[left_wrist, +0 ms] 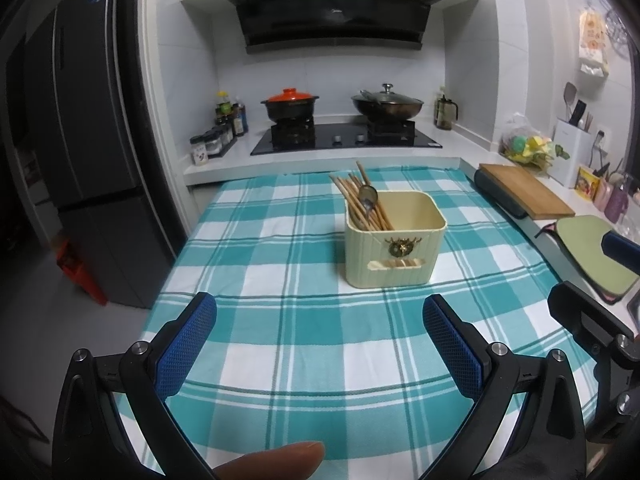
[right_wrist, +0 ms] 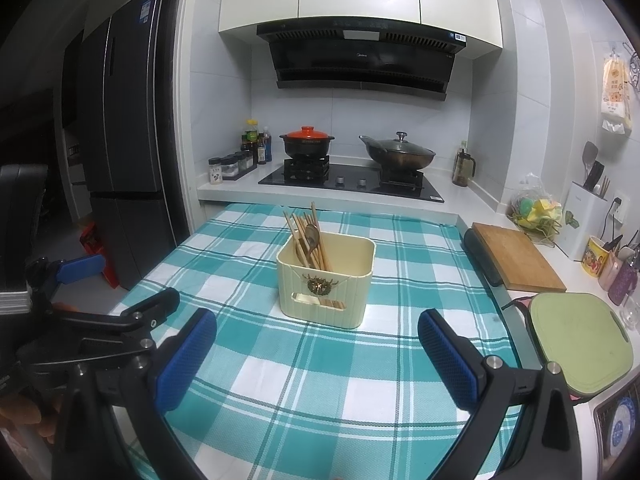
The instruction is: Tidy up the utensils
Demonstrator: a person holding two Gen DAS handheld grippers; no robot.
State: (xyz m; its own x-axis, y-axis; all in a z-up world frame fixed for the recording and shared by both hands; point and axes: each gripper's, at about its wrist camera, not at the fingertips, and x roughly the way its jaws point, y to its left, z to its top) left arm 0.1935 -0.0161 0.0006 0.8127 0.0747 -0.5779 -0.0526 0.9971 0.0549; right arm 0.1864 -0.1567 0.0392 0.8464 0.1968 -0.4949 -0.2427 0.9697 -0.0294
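A cream square utensil holder (left_wrist: 394,254) (right_wrist: 326,282) stands in the middle of a teal-and-white checked cloth (left_wrist: 280,320) (right_wrist: 320,380). Inside it, leaning to the left, are several wooden chopsticks (left_wrist: 362,200) (right_wrist: 308,240) and a metal spoon (left_wrist: 367,196) (right_wrist: 313,235). My left gripper (left_wrist: 320,318) is open, nearer than the holder, with nothing between its blue pads. My right gripper (right_wrist: 318,336) is also open and empty, just in front of the holder. The right wrist view catches the left gripper's body (right_wrist: 100,320) at the left edge; the left wrist view shows the right gripper's body (left_wrist: 592,320) at the right.
Behind the cloth is a hob (left_wrist: 344,138) with an orange-lidded pot (left_wrist: 290,105) and a lidded wok (left_wrist: 387,103). A wooden cutting board (left_wrist: 524,190), a green board (left_wrist: 596,252) and a white utensil caddy (left_wrist: 572,144) lie on the right counter. A dark fridge (left_wrist: 92,140) stands left. A fingertip (left_wrist: 280,460) shows at the bottom.
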